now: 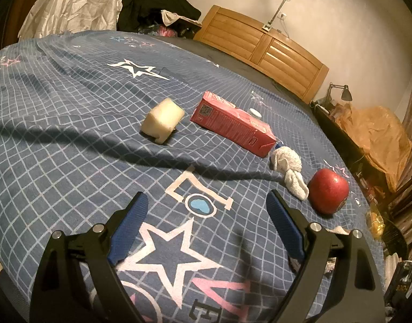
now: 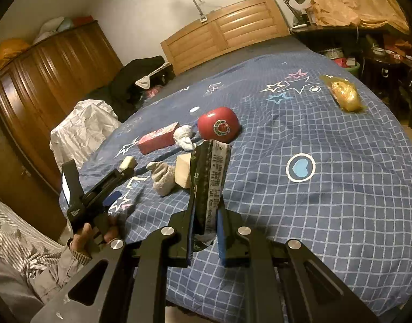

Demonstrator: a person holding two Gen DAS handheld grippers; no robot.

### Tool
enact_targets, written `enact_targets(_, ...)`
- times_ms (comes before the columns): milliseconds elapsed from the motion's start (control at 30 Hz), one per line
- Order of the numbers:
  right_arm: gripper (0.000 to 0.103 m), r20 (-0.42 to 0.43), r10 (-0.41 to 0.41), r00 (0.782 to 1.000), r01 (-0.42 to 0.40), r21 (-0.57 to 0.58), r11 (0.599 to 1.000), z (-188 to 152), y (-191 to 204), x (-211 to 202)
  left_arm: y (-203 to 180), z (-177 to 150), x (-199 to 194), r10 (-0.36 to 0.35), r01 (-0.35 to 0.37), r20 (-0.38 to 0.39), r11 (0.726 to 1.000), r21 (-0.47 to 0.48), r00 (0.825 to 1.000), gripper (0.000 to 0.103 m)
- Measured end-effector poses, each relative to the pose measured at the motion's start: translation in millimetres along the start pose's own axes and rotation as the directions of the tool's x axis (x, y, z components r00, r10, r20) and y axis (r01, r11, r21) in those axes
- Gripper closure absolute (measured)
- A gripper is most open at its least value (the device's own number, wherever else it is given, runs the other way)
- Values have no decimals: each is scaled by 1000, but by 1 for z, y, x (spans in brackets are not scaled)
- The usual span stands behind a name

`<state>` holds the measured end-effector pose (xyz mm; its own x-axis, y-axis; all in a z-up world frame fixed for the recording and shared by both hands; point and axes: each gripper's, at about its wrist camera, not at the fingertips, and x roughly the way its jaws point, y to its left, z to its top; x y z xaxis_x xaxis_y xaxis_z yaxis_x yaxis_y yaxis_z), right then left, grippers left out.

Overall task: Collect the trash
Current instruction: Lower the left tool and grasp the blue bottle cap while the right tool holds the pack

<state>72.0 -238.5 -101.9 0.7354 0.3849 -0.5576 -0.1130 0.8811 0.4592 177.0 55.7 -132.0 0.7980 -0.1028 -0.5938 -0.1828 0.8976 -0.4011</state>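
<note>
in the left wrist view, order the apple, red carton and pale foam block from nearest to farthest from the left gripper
From the open left gripper:
1. Apple, on the bedspread just right of the right fingertip.
2. Pale foam block, ahead and slightly left.
3. Red carton, lying ahead and to the right; its distance is too close to the block's to rank firmly.

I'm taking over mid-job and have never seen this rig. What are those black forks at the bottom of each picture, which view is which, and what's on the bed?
No robot: a person holds one hand-held gripper per hand, a fisheye camera on each. The left camera shows the left hand-held gripper open and empty over the bedspread. Ahead lie a pale foam block, a red carton, a white rag and a red apple. The right camera shows the right hand-held gripper shut on a dark wrapper; a yellow bag lies farther off.
</note>
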Motion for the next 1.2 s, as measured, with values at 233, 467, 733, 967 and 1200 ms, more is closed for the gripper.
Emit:
enact_targets(233, 88, 3, 4, 1000, -4, -22, 1000, -3, 8, -2, 0, -1, -1, -9, 9, 2, 1000, -8, 1000, 17)
enact_targets(467, 88, 15, 5, 1000, -5, -19, 1000, -3, 6, -7, 0, -1, -1, -10, 10, 3, 1000, -8, 1000, 17)
enact_targets(733, 88, 33, 16, 999, -16, -23, 1000, -4, -1, -12, 0, -2, -1, -1, 1, -4, 1000, 0, 1000, 17)
enact_targets(967, 88, 68, 9, 998, -10, 6, 1000, -4, -25, -23, -3, 15, -25, -64, 66, -99, 998, 10, 993, 17)
enact_targets(1200, 88, 79, 48, 996, -54, 65, 996, -4, -53, -16, -44, 104, -2, -191, 231, -310, 968, 98, 931, 23)
